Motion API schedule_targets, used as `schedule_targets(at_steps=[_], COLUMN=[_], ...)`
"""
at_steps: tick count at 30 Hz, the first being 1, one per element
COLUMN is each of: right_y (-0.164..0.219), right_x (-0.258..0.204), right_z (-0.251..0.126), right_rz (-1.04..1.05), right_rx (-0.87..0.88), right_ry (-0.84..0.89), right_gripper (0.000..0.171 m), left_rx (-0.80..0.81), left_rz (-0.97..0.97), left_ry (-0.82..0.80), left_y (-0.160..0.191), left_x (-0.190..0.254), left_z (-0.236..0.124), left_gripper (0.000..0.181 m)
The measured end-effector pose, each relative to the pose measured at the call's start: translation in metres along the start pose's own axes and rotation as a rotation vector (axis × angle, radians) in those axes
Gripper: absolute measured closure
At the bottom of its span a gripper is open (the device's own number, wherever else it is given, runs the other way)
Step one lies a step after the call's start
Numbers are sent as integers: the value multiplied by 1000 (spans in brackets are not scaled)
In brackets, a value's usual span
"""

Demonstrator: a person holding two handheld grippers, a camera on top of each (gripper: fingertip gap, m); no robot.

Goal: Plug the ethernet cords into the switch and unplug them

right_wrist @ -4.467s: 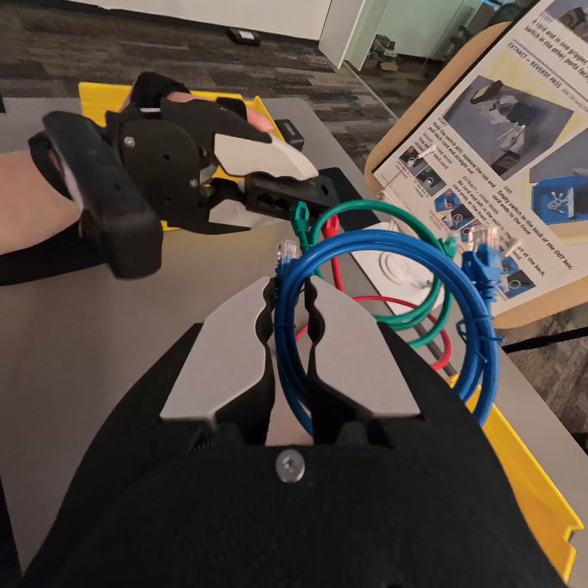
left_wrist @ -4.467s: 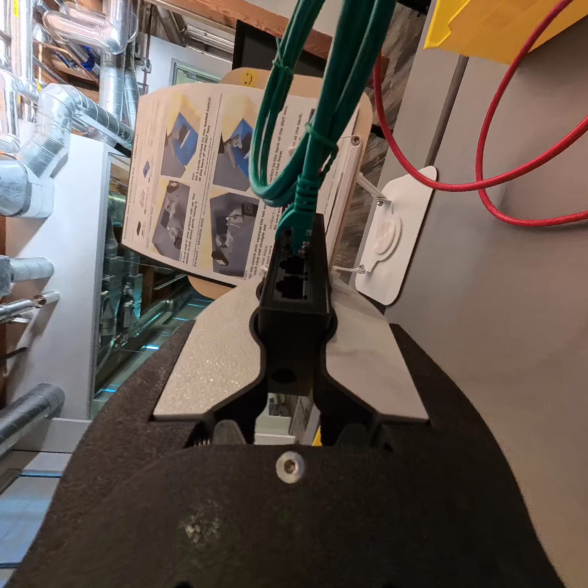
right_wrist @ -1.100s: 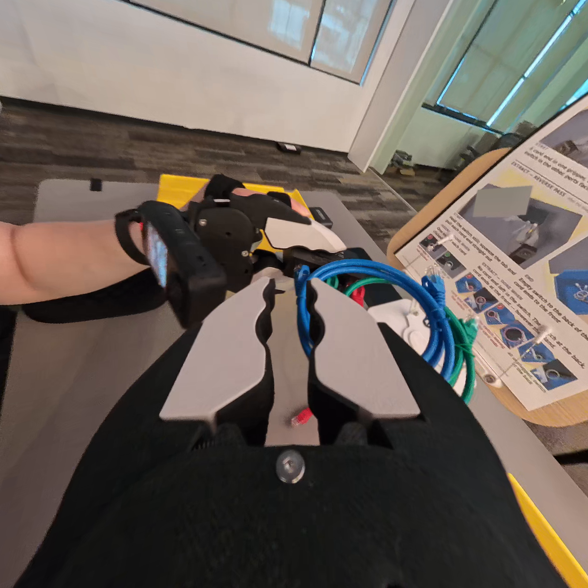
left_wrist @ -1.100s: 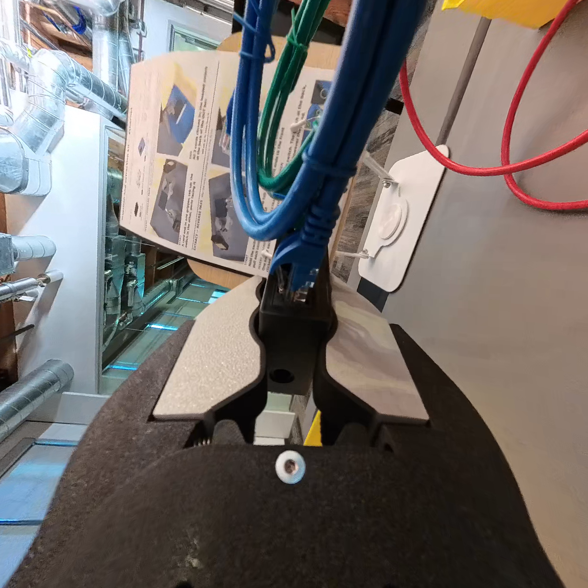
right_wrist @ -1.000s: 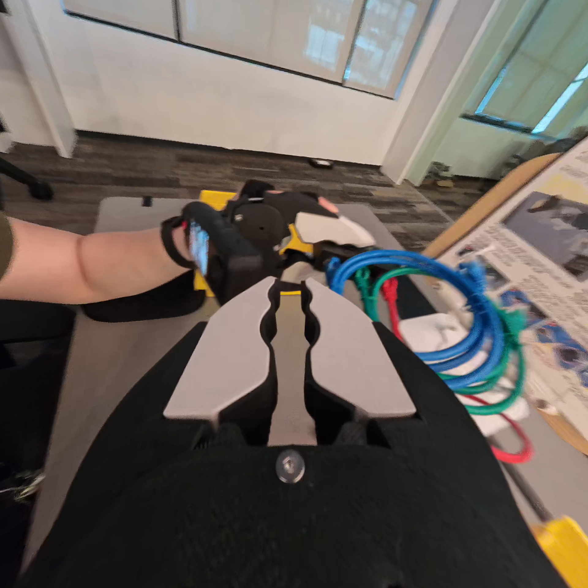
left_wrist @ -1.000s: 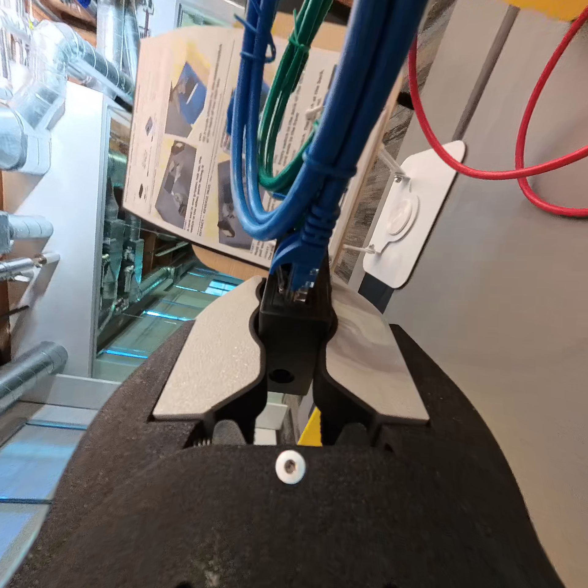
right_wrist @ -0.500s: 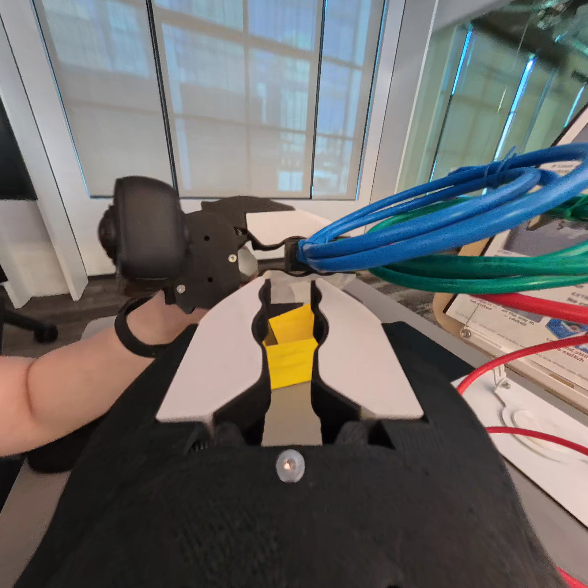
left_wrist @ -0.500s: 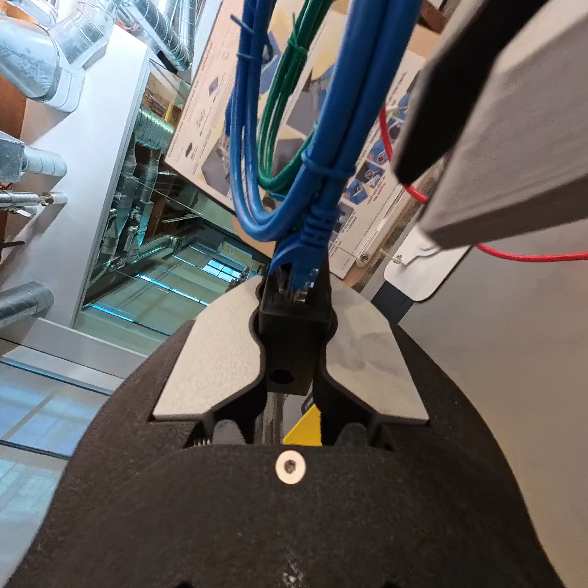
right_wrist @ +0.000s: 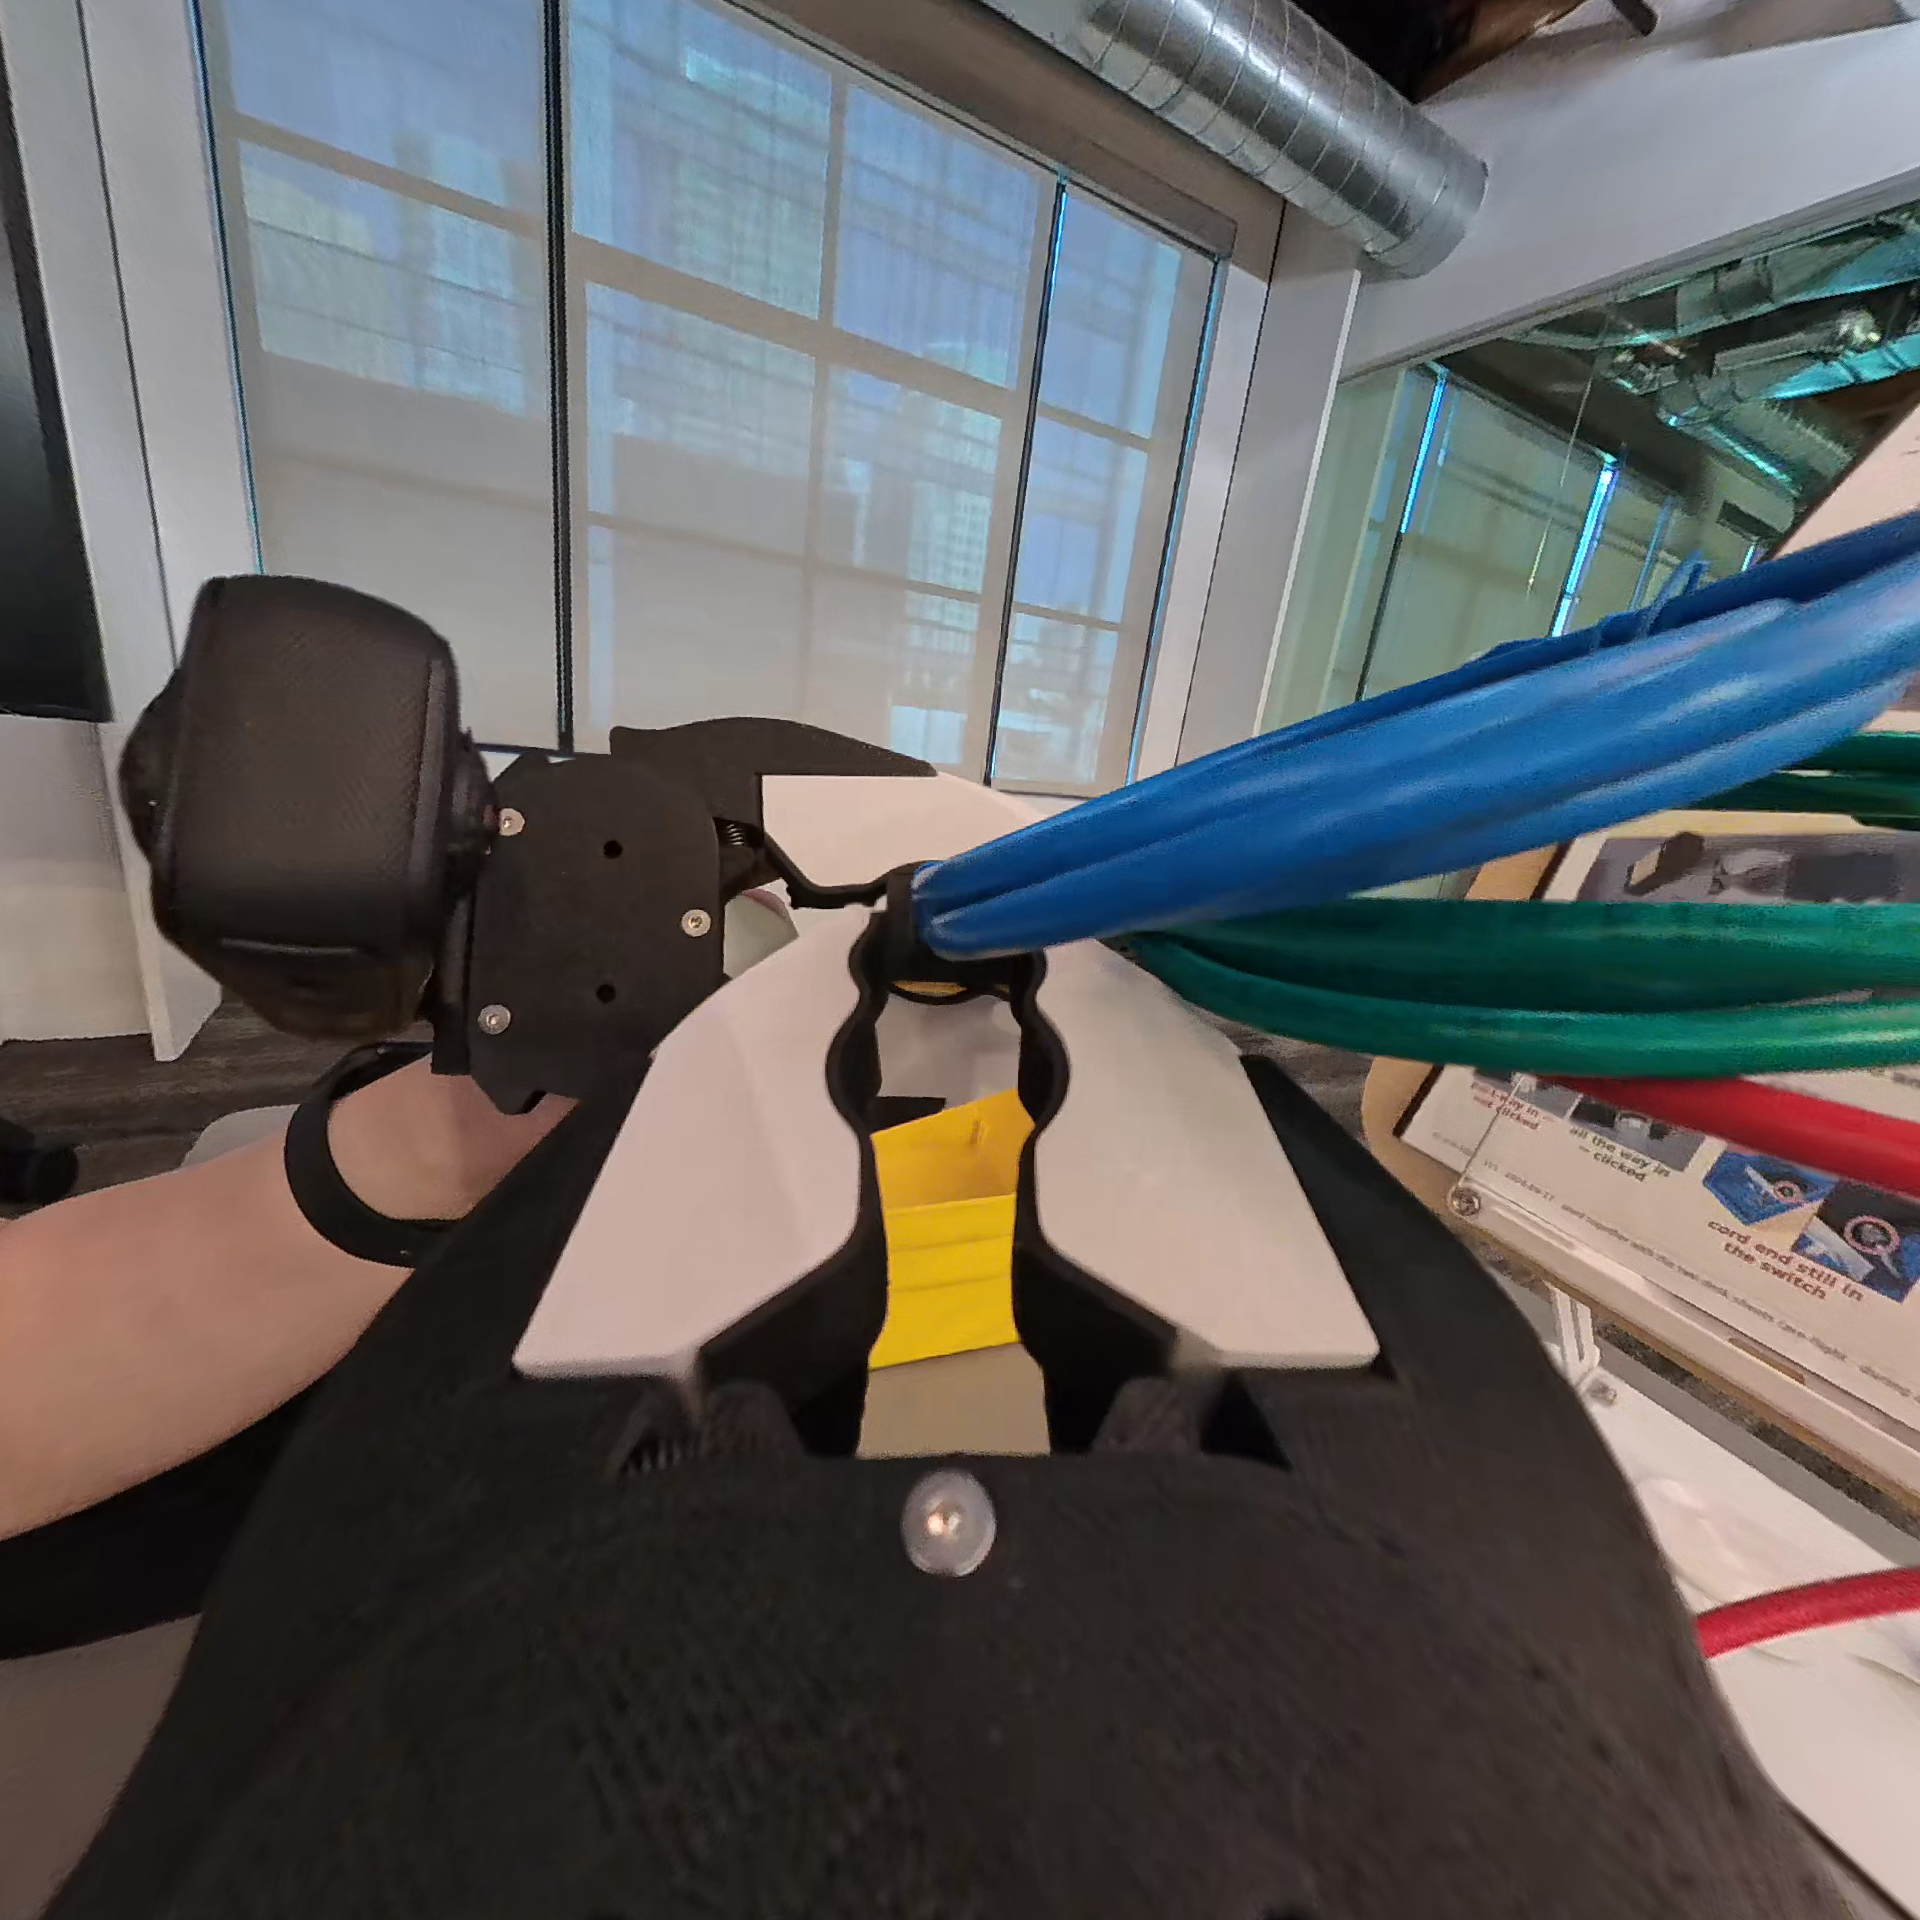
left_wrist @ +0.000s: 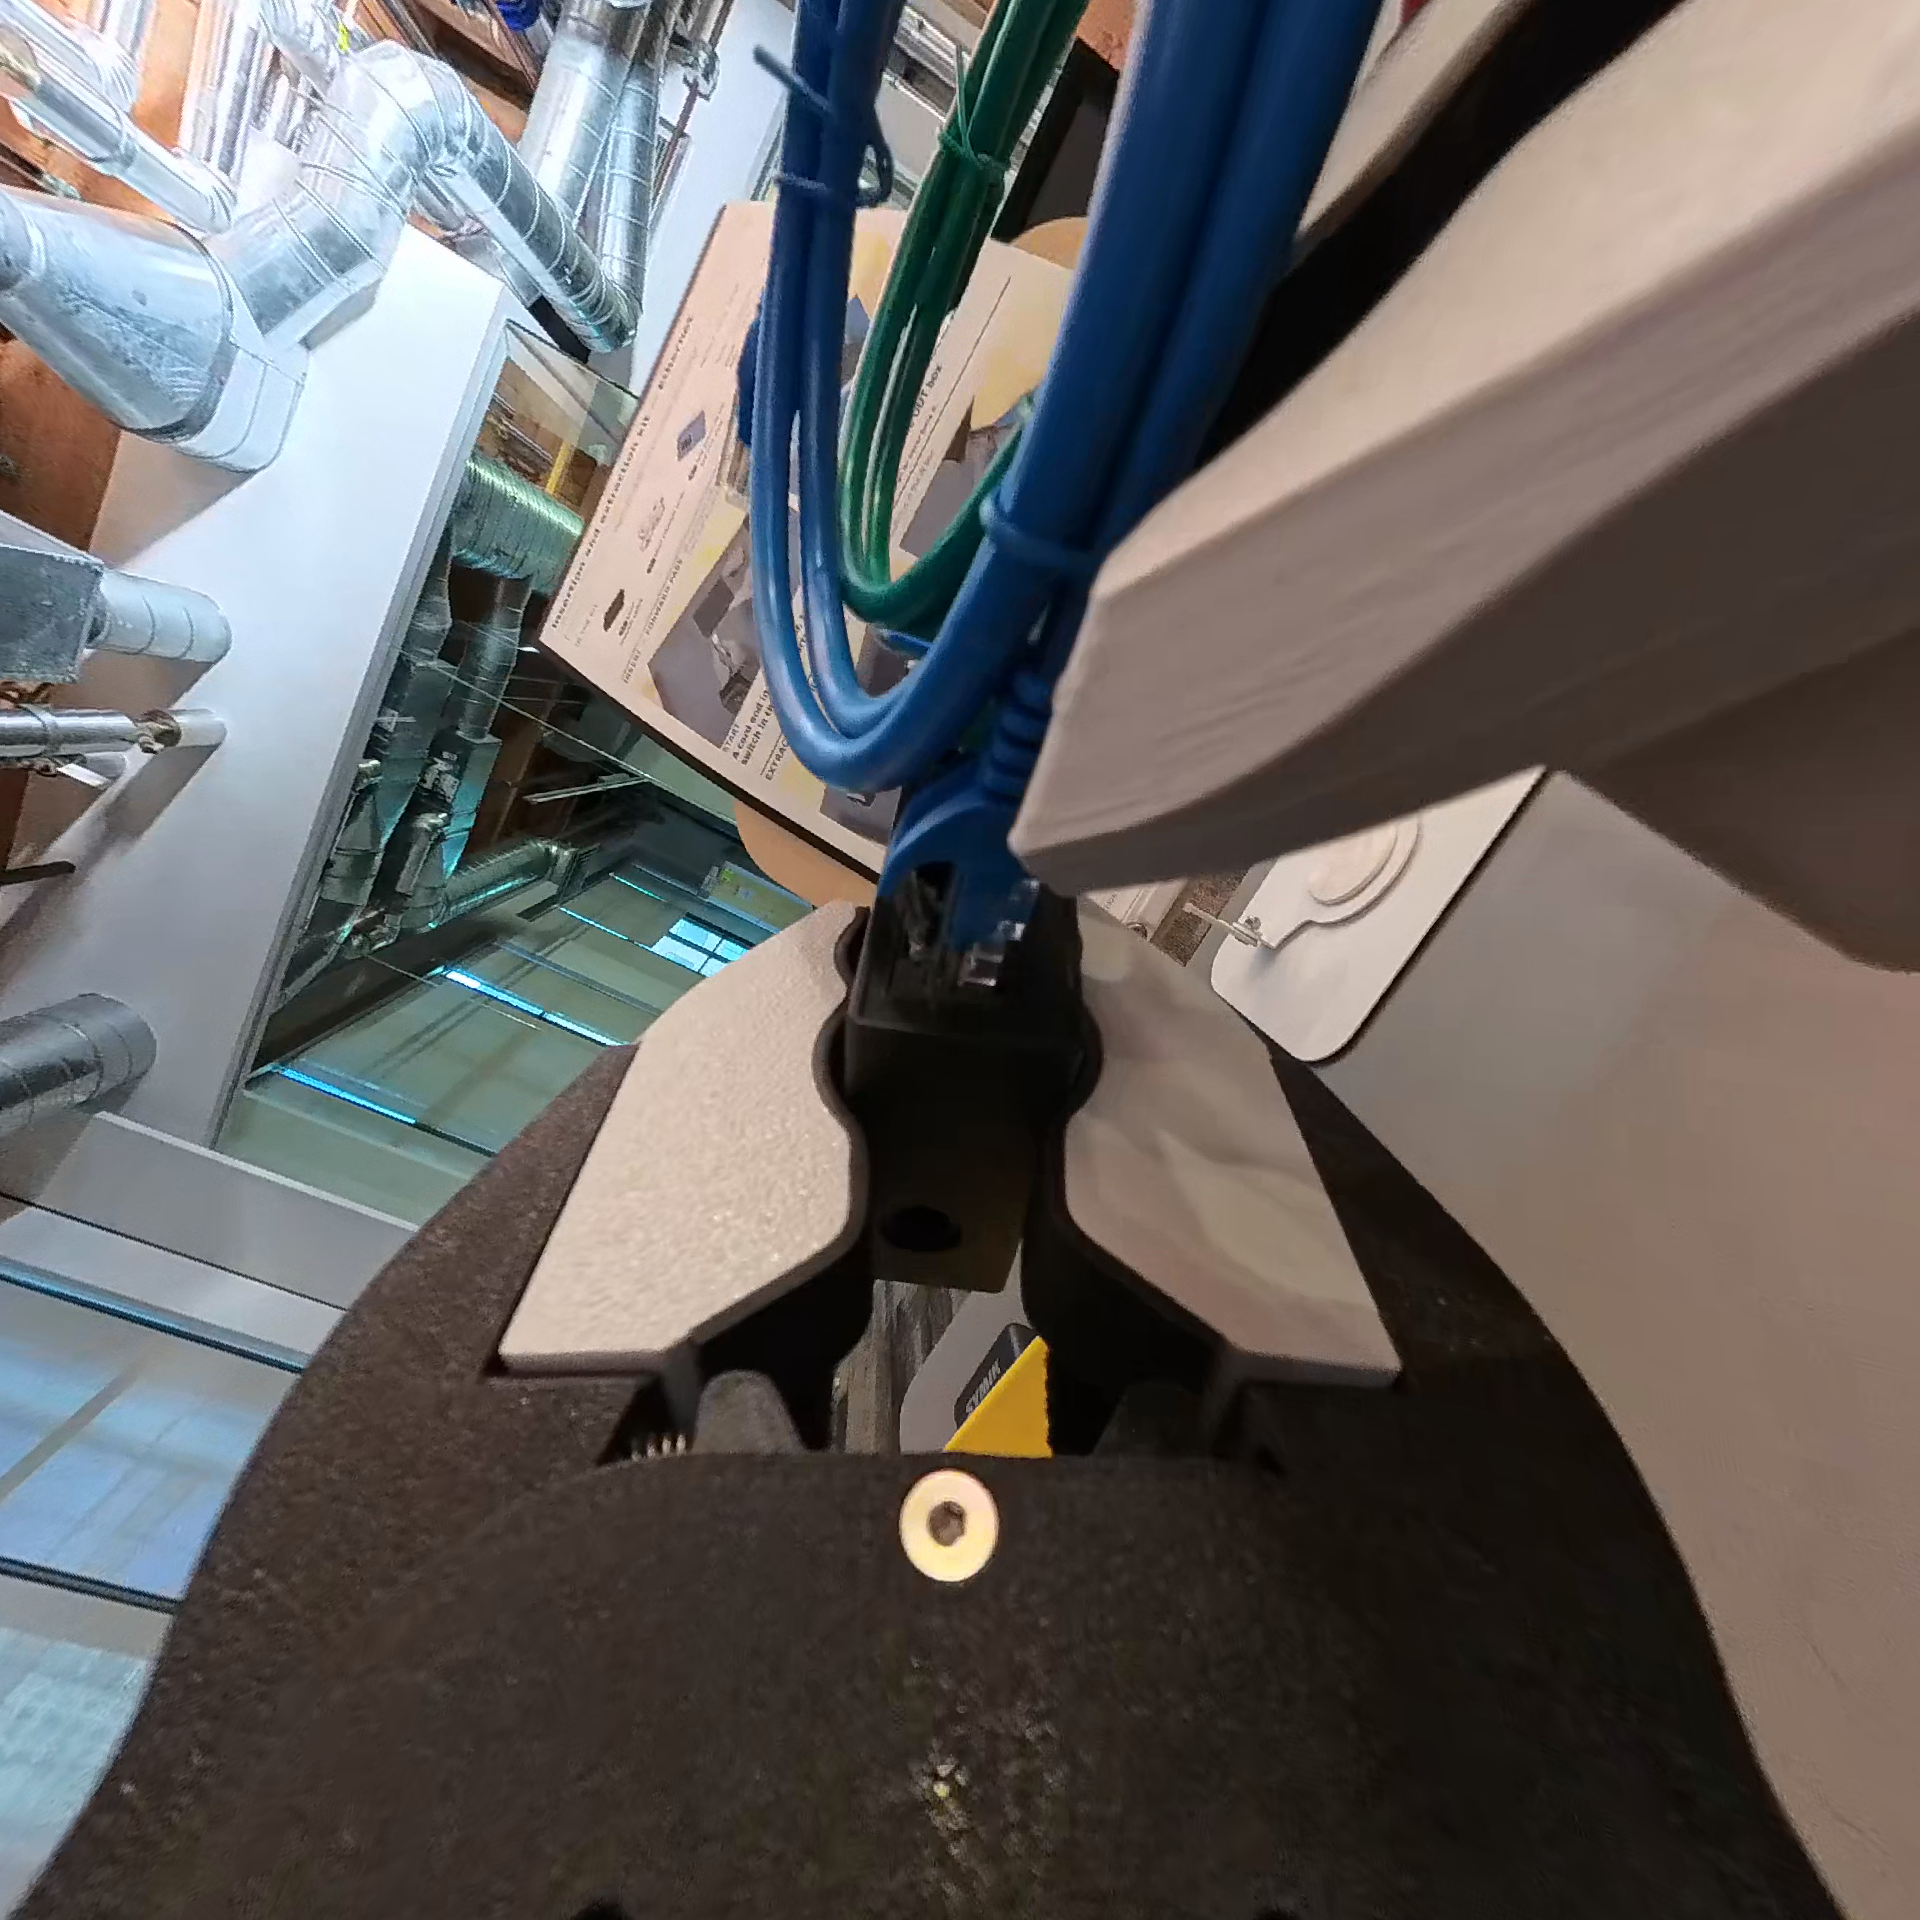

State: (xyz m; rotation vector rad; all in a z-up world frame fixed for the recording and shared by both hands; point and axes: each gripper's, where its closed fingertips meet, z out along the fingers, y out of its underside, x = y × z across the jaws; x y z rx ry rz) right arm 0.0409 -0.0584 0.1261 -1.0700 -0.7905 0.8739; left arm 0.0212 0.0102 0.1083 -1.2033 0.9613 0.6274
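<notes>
My left gripper [left_wrist: 961,935] is shut on a small black switch [left_wrist: 951,1122] and holds it in the air. A blue ethernet plug [left_wrist: 977,914] sits in the switch's port, and its bundled blue cord [left_wrist: 1049,520] runs away from it beside a green cord [left_wrist: 904,416]. My right gripper [right_wrist: 945,935] is open, its tips on either side of the blue cord [right_wrist: 1351,810] where it meets the switch. One of its fingers [left_wrist: 1455,520] fills the upper right of the left wrist view. The left gripper also shows in the right wrist view [right_wrist: 592,914].
Green [right_wrist: 1455,966] and red [right_wrist: 1766,1122] cords stretch to the right. A yellow box [right_wrist: 945,1247] lies below between my right fingers. An instruction sheet in a clear stand [right_wrist: 1662,1195] is at the right. A white plate [left_wrist: 1330,935] lies on the grey table [left_wrist: 1662,1351]. A person's forearm [right_wrist: 156,1299] holds the left gripper. The gap from one gripper's tips to the other's is roughly 7 cm.
My right gripper has moved in to the switch, so its finger looms larger in the left wrist view. The left gripper has kept its hold on the switch and tilted a little.
</notes>
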Motion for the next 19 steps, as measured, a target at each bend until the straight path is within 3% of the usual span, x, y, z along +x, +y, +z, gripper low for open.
schedule_targets(at_steps=[2,11,19], right_y=[-2,1,2], right_x=[-2,-3,-6], right_z=[-1,0,0], right_rz=[-23,-69,-10], right_rx=[9,7,-42], right_ry=[-7,9,-21], right_gripper=[154,151,158], left_rx=[7,29,58], left_rz=[11,84,121], left_ry=[-9,-6,-19], left_y=[-2,-10,-12], left_x=[-1,5,4], left_z=[-1,-4,-6], left_gripper=[151,152,152])
